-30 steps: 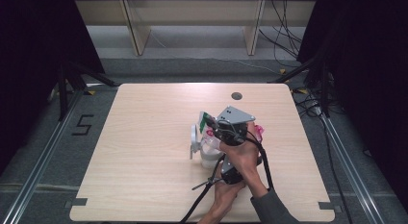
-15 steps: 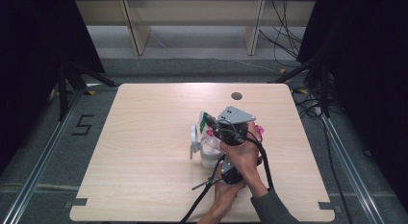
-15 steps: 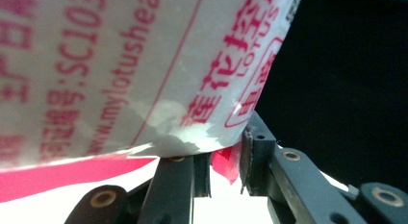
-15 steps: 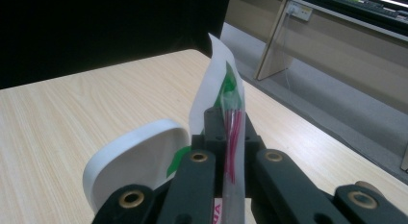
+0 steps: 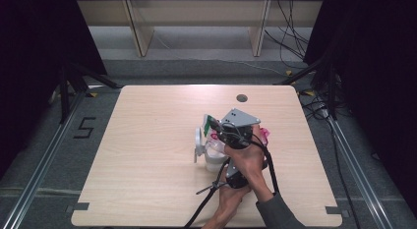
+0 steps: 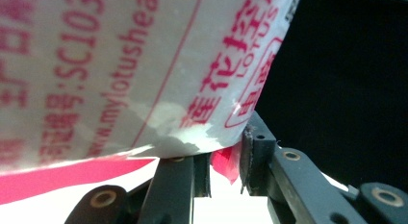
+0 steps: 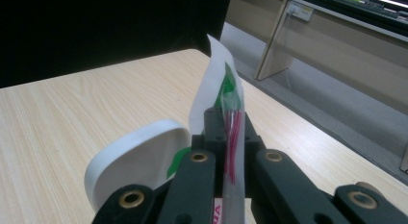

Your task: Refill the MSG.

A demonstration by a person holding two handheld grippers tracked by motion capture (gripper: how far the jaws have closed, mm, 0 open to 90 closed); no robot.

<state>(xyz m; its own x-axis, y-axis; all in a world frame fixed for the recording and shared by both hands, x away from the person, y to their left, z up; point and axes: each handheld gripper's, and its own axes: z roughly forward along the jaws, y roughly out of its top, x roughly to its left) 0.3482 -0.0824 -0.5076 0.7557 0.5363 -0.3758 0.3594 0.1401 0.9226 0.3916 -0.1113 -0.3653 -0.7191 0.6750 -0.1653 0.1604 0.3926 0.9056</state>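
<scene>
Both grippers pinch one printed plastic bag near the middle of the table.

Nearest the person's edge, two hands come up together over the wooden table (image 5: 147,140), crowded one over the other. From above, the right gripper (image 5: 219,132) lies under its grey plate, and the bag (image 5: 212,127) shows there as a scrap of white, green and pink beside it. In the right gripper view, the right gripper's (image 7: 231,137) jaws are pressed together on a thin, upright edge of the bag (image 7: 226,89), white with green print and red lines. In the left gripper view, the left gripper (image 6: 226,159) grips a red-printed part of the bag (image 6: 144,65) between its jaws, which stand partly closed. Just beside the bag sits a white container lid (image 7: 139,156), flipped open, seen from above at the left (image 5: 198,142).
</scene>
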